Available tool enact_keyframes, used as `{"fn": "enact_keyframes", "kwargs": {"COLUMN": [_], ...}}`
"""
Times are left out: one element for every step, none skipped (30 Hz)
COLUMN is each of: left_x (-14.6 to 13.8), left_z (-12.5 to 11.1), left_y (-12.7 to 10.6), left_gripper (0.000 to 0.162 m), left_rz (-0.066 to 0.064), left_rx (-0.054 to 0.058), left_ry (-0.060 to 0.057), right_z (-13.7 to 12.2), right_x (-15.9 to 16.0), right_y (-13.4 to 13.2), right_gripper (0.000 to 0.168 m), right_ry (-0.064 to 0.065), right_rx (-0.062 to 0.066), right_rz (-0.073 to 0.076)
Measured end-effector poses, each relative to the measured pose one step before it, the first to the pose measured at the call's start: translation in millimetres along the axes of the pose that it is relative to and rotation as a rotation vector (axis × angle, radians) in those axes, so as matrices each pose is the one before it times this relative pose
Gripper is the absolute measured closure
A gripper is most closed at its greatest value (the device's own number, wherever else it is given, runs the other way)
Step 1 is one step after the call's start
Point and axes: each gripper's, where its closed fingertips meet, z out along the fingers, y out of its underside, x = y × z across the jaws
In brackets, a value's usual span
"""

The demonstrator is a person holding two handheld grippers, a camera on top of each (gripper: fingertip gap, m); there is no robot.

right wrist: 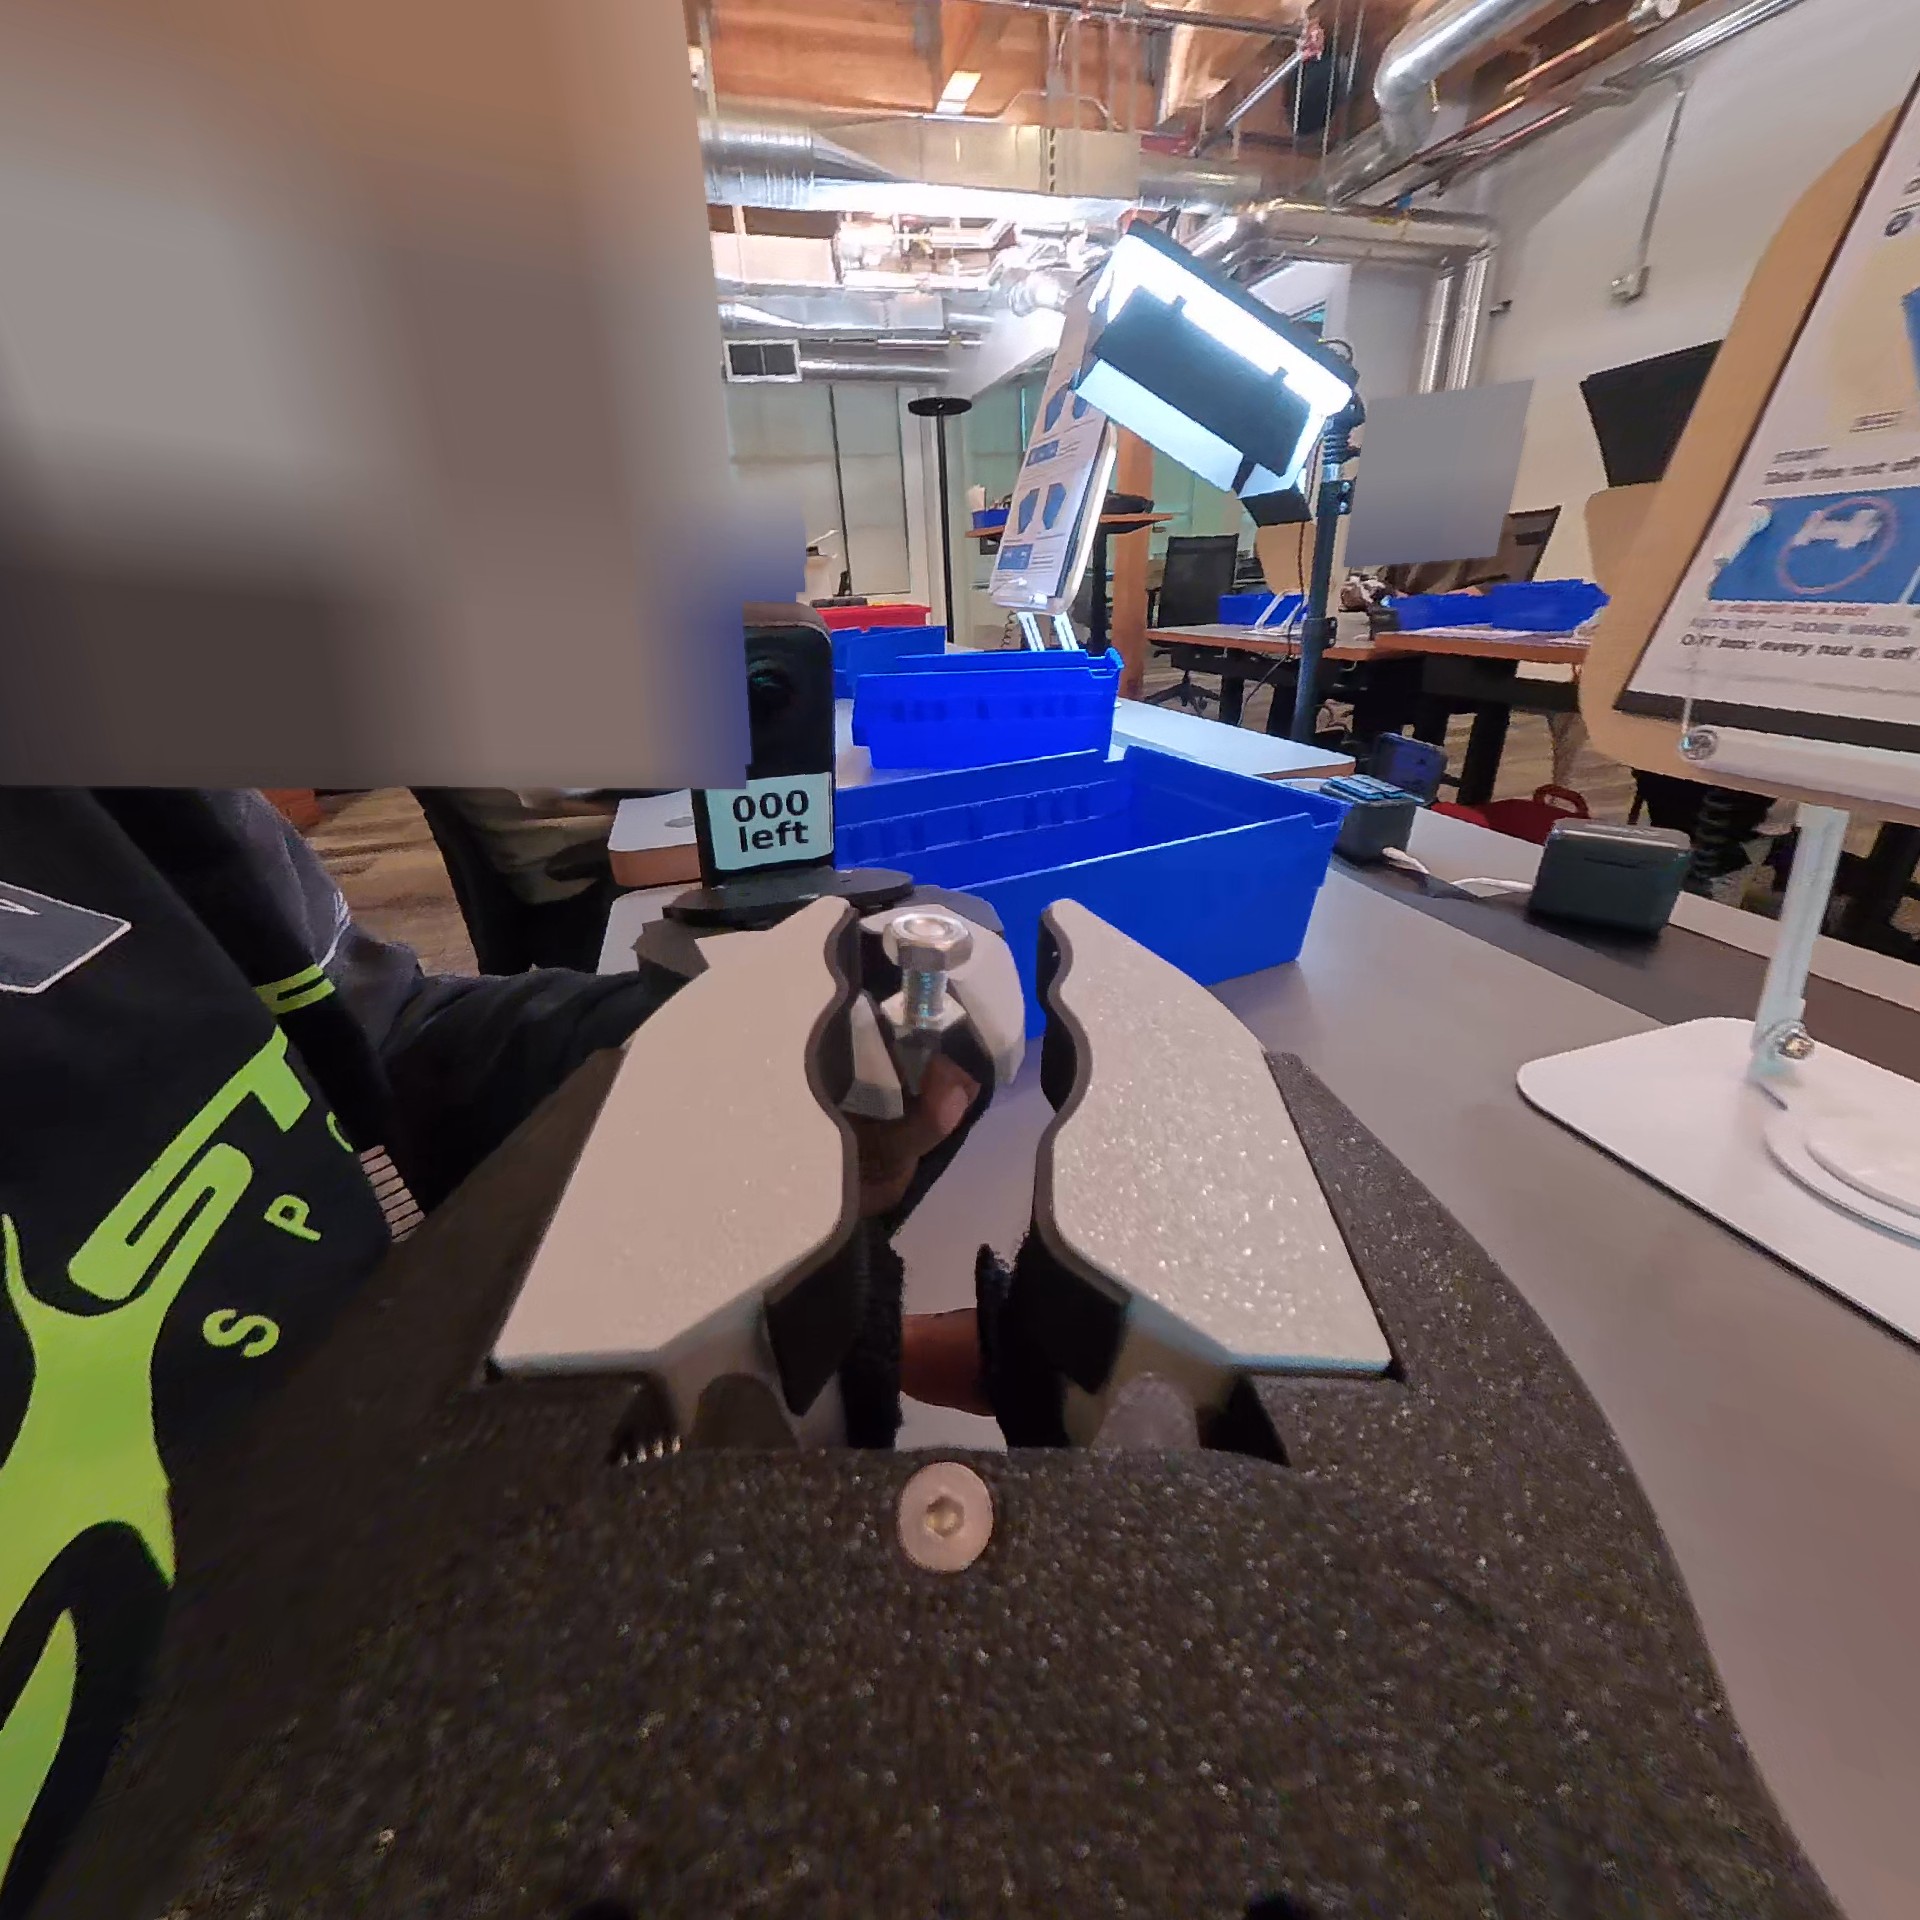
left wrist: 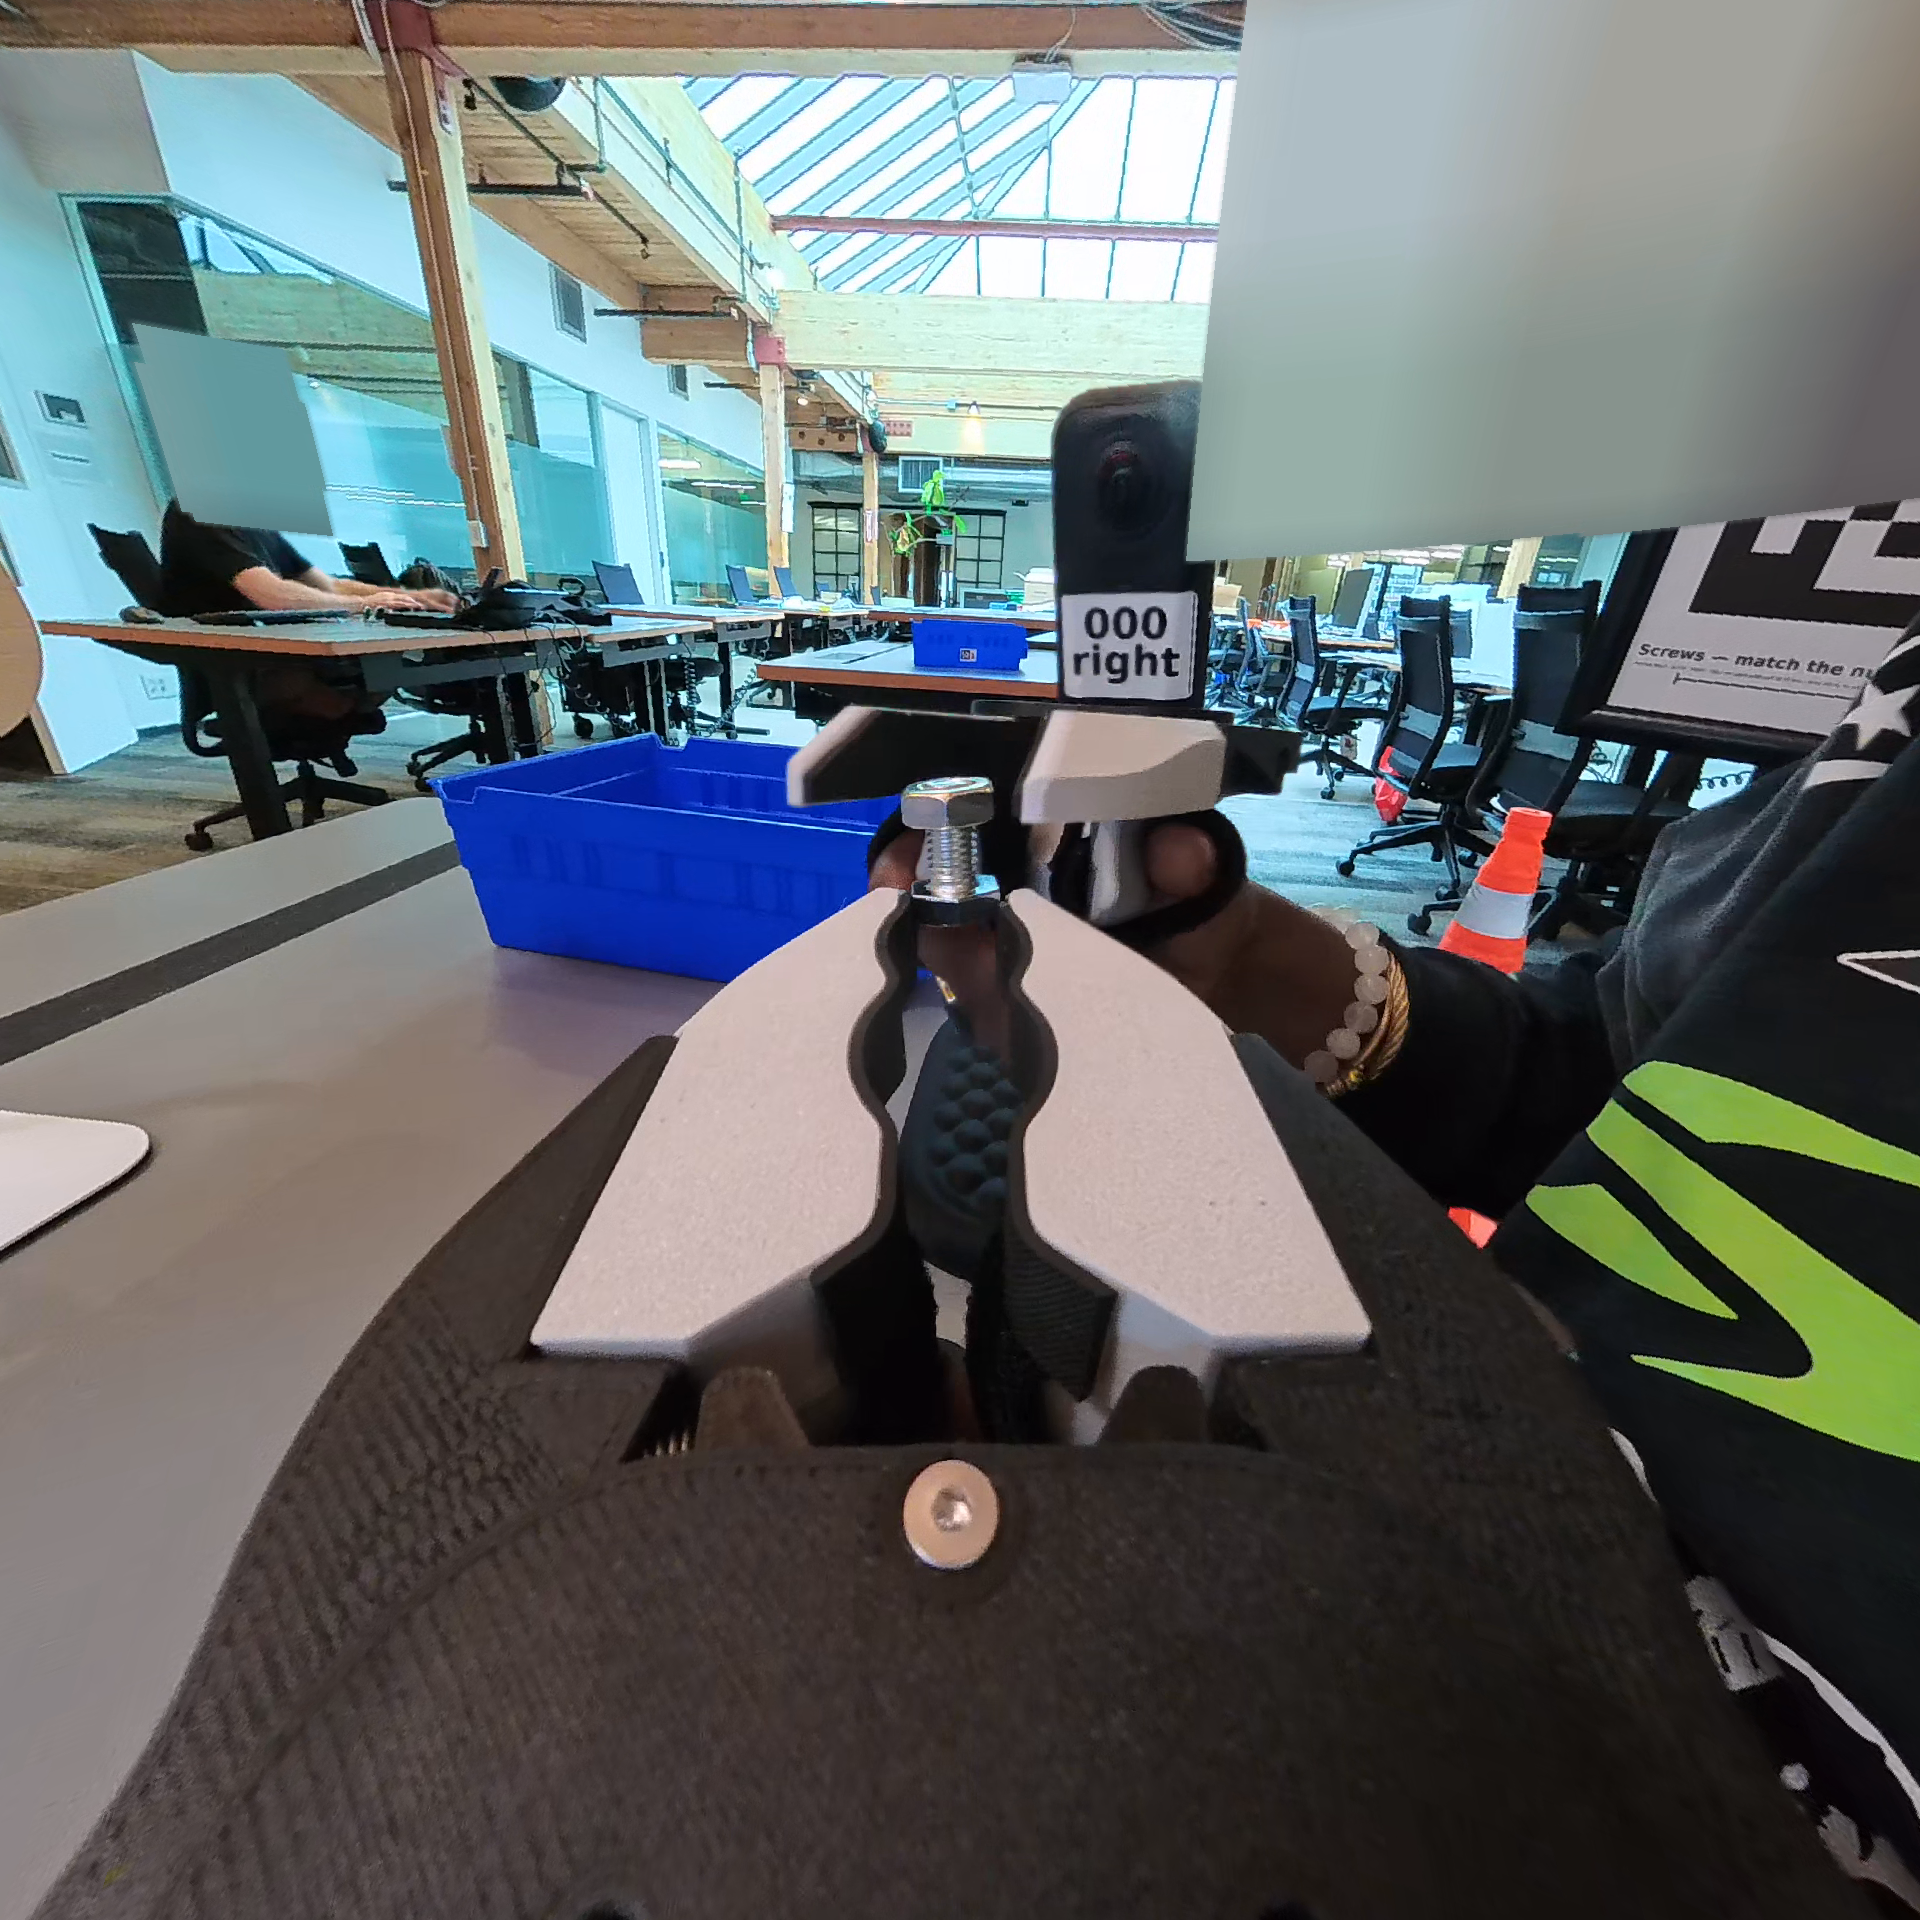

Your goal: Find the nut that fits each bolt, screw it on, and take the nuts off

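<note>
A silver hex bolt [left wrist: 948, 831] stands head up above the grey table [left wrist: 260, 1091]. A nut [left wrist: 954, 902] sits low on its thread. My left gripper [left wrist: 954, 912] is shut on that nut at its fingertips. My right gripper [left wrist: 914, 774] is open, with its two fingers on either side of the bolt head and not touching it. In the right wrist view the bolt [right wrist: 920, 966] stands between my right gripper's [right wrist: 940, 940] spread fingers. The left gripper [right wrist: 920, 1039] pinches the nut [right wrist: 914, 1023] below the head.
An open blue bin [left wrist: 644, 862] stands on the table just beyond the grippers; it also shows in the right wrist view [right wrist: 1091, 862]. An instruction sign on a white stand [right wrist: 1766, 1091] is at the right. Two dark cases [right wrist: 1600, 873] sit behind. The person's sleeve [left wrist: 1507, 1091] is close. My left and right fingertips are right by each other.
</note>
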Motion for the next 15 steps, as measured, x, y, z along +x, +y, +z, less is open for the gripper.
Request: {"fn": "enact_keyframes", "kwargs": {"left_x": [0.04, -0.04, 0.26, 0.31, -0.07, -0.49, -0.41, -0.52, -0.13, 0.44, 0.60, 0.10, -0.02, -0.19, -0.14], "left_z": [0.02, -0.05, 0.12, -0.09, -0.12, -0.07, -0.17, -0.10, -0.27, -0.17, 0.12, 0.34, 0.18, 0.06, -0.05], "left_y": [0.15, 0.16, -0.04, -0.26, -0.29, 0.04, -0.40, -0.18, -0.49, -0.46, -0.20, 0.21, 0.70, 0.30, -0.02], "left_gripper": [0.148, 0.148, 0.148, 0.148, 0.148, 0.148, 0.148, 0.148, 0.148, 0.148, 0.148, 0.148, 0.148, 0.147, 0.148], "left_rz": [0.0004, 0.0003, 0.0000, 0.0004, 0.0008, -0.0007, -0.0021, -0.0035, -0.0020, -0.0012, 0.0003, 0.0026, 0.0014, -0.0002, 0.0001], "left_rx": [-0.0010, -0.0005, 0.0004, 0.0011, 0.0012, -0.0004, 0.0025, 0.0010, 0.0037, 0.0022, 0.0010, -0.0016, -0.0039, -0.0014, 0.0008], "left_ry": [0.0002, -0.0001, 0.0016, 0.0016, -0.0001, -0.0031, -0.0012, -0.0018, 0.0000, 0.0041, 0.0020, -0.0013, -0.0004, -0.0005, -0.0006], "right_z": [2.51, 1.64, 0.51, -0.77, -2.09, -3.07, -3.67, -4.02, -4.35, -4.52, -3.92, -2.83, -1.45, -0.20, 1.12], "right_x": [-0.01, -0.02, 0.09, 0.83, 1.67, 1.58, 1.43, 1.44, 3.25, 5.37, 4.70, 2.25, -0.21, -2.17, -3.35], "right_y": [0.26, 0.46, 0.67, 0.74, 0.32, -0.38, -0.81, -0.88, -0.77, -0.58, -0.40, -0.63, -1.21, -1.49, -0.92], "right_gripper": [0.136, 0.136, 0.136, 0.137, 0.137, 0.137, 0.136, 0.135, 0.135, 0.139, 0.141, 0.141, 0.141, 0.141, 0.141], "right_ry": [-0.0016, -0.0028, -0.0023, 0.0040, 0.0088, 0.0082, 0.0055, 0.0056, 0.0181, 0.0309, 0.0242, 0.0084, -0.0029, -0.0121, -0.0166], "right_rx": [0.0011, 0.0009, -0.0009, -0.0026, -0.0016, 0.0010, 0.0025, 0.0033, 0.0034, 0.0032, 0.0024, 0.0037, 0.0074, 0.0098, 0.0079], "right_rz": [0.0057, 0.0058, 0.0028, -0.0005, -0.0025, -0.0006, 0.0032, 0.0046, 0.0036, -0.0001, -0.0022, 0.0016, 0.0055, 0.0042, 0.0011]}}
